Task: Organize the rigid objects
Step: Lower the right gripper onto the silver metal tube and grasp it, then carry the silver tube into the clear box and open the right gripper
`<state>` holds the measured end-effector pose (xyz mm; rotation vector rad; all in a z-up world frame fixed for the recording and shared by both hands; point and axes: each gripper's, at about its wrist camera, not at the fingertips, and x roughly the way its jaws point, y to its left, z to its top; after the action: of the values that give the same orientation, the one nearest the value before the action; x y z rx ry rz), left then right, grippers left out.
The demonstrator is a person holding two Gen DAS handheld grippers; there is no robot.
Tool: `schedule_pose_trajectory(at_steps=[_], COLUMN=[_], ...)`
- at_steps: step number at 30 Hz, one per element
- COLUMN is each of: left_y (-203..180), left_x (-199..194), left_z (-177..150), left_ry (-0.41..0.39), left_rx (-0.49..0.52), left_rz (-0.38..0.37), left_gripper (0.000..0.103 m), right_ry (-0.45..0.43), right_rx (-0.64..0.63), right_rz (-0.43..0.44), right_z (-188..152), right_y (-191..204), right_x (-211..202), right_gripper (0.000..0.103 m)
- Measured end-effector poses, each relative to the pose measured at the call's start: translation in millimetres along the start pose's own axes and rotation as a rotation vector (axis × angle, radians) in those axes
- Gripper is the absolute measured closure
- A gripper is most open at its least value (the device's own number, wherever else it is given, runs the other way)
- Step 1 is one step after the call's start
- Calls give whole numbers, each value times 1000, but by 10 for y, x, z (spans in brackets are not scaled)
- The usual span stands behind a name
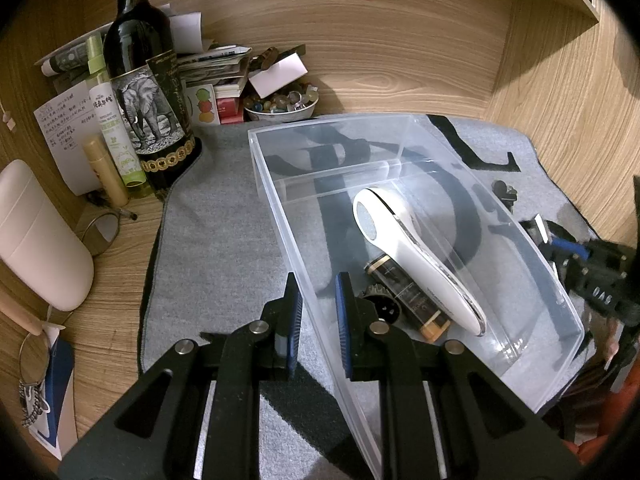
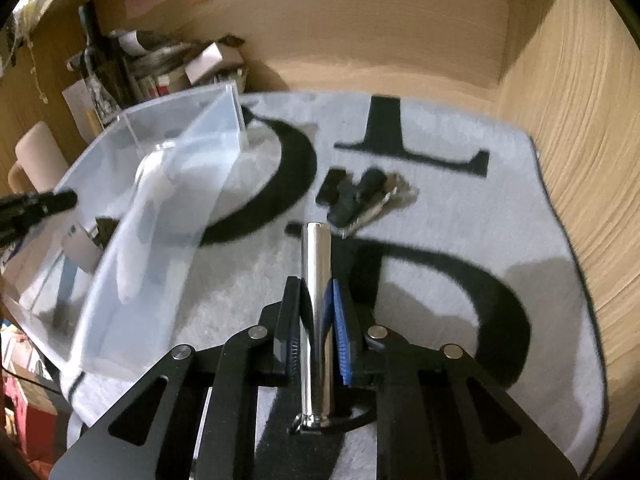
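While right tool (image 2: 316,308) grips chrome tube (image 2: 317,280), clear bin (image 1: 280,216) holds white massager (image 1: 416,264), dark tube (image 1: 408,300)

One clear plastic bin (image 1: 420,184) holding three things: one white handheld device (image 1: 416,256), one black-and-gold tube (image 1: 408,296) and one small black round piece (image 1: 380,304). One shiny metal cylinder (image 2: 317,280), one cluster of dark keys (image 2: 360,196), one wine bottle (image 1: 148,92), one bowl of stones (image 1: 282,104), two grippers, left (image 1: 318,300) and right (image 2: 316,308)
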<state>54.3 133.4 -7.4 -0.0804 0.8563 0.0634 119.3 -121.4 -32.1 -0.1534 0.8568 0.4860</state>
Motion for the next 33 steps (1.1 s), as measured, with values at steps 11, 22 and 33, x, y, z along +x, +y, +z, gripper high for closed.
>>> schedule_pose_trajectory(at_steps=[11,22,33], left_y=[-7,-6,-5], left_x=[0,1,2], left_z=[2,1,1], left_ry=[0,1,1], left_rx=[0,1,1], left_rz=[0,1,2], left_gripper=[87,87,87], right_ry=[-155,-297,-374], right_rx=[-45,-137,-244], right_rz=[-7,30,123], right_z=[412,771,1017], right_y=[106,424,892], right_x=[-342,-672,-865], right_gripper=[89,89,89])
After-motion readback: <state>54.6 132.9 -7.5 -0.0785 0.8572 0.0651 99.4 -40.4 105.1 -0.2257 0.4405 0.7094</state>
